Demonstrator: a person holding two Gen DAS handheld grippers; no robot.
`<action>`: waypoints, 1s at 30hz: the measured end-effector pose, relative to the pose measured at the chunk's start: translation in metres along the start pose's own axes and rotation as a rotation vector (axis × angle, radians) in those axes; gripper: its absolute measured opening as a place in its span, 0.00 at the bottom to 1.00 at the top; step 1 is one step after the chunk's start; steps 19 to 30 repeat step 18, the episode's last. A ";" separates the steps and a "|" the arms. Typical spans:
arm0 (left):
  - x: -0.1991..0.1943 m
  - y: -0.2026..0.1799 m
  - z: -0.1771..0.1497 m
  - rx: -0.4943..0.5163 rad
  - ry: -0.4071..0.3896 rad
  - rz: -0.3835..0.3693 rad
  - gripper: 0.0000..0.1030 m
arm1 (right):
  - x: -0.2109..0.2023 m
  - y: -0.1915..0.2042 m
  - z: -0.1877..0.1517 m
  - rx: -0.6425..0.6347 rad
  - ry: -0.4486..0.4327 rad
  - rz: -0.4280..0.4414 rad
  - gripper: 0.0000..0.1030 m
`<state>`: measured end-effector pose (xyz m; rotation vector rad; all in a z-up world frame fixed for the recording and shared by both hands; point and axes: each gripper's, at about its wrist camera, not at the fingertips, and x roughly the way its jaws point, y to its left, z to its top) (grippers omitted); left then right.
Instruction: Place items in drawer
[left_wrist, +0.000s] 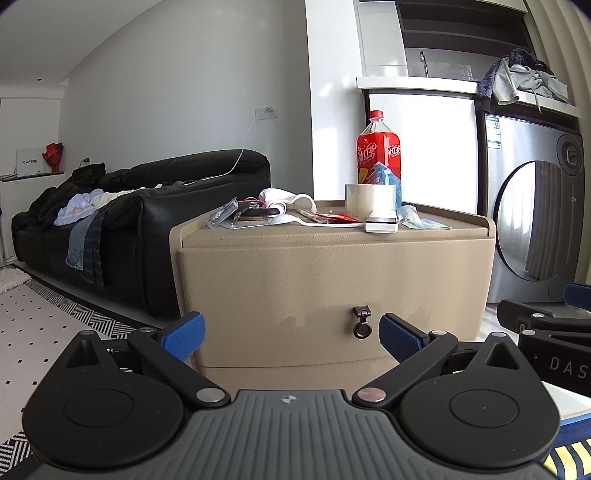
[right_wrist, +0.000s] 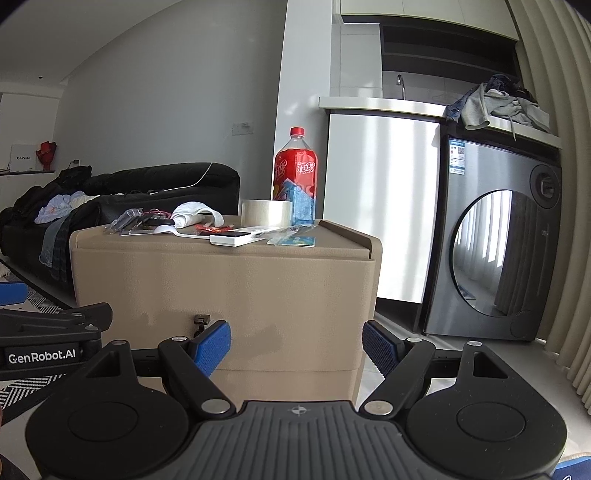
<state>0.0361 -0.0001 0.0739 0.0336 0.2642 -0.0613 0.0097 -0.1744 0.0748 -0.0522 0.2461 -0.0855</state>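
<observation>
The beige cabinet (left_wrist: 332, 280) is sitting closed; its drawer pull (left_wrist: 361, 321) is small, rigid, probably metal. The red bottle (left_wrist: 378, 155) is looking heavy and slick: grip mid-body. The tape roll (left_wrist: 369, 199) is stiff, light. Left gripper (left_wrist: 291, 332) and right gripper (right_wrist: 295, 343) are hovering spread, holding nothing.

Beige drawer cabinet (left_wrist: 332, 280) top: red bottle (left_wrist: 378, 155), tape roll (left_wrist: 369, 199), white box (left_wrist: 381, 224), white cloth (left_wrist: 284, 199).
</observation>
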 end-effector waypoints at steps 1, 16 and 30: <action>0.000 0.000 0.000 0.002 0.001 0.004 1.00 | 0.000 0.000 0.000 0.003 -0.001 -0.002 0.79; -0.002 0.001 -0.002 -0.009 -0.003 -0.007 1.00 | 0.001 0.000 -0.001 0.011 0.004 0.002 0.79; -0.003 0.001 -0.003 -0.010 -0.003 -0.009 1.00 | 0.002 0.001 -0.002 0.012 0.007 0.002 0.79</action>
